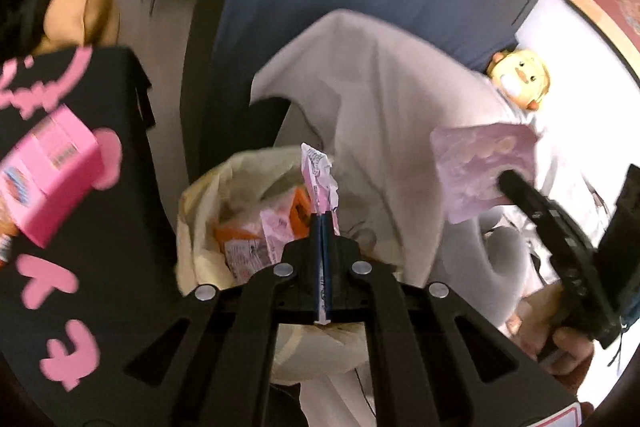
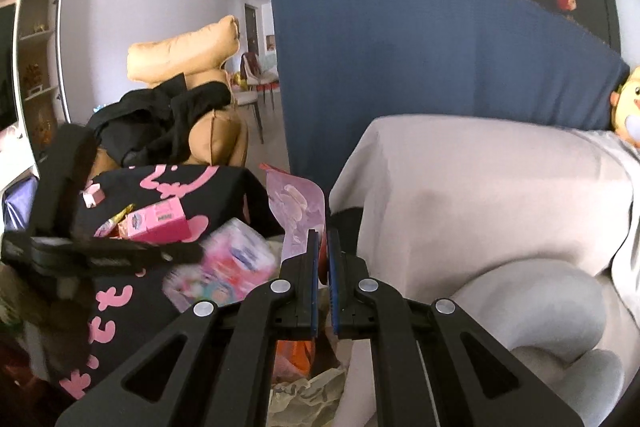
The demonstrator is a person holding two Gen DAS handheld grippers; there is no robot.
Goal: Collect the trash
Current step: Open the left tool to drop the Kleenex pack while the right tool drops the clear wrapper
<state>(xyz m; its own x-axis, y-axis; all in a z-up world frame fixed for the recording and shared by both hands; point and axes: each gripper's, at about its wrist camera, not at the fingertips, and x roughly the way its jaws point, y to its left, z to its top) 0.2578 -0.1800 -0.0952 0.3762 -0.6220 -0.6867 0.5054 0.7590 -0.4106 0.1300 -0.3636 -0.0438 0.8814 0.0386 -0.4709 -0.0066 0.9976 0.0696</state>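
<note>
Bag (image 1: 208, 203) between table (image 1: 100, 187) and sofa (image 1: 380, 99).

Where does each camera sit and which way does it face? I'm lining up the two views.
Left wrist: on the left gripper, shut on a pink wrapper, looking down into the trash bag; a hand shows.
Right wrist: on the right gripper, pinching a lilac packet, facing the blue panel.
Shared: pink box, yellow plush.
</note>
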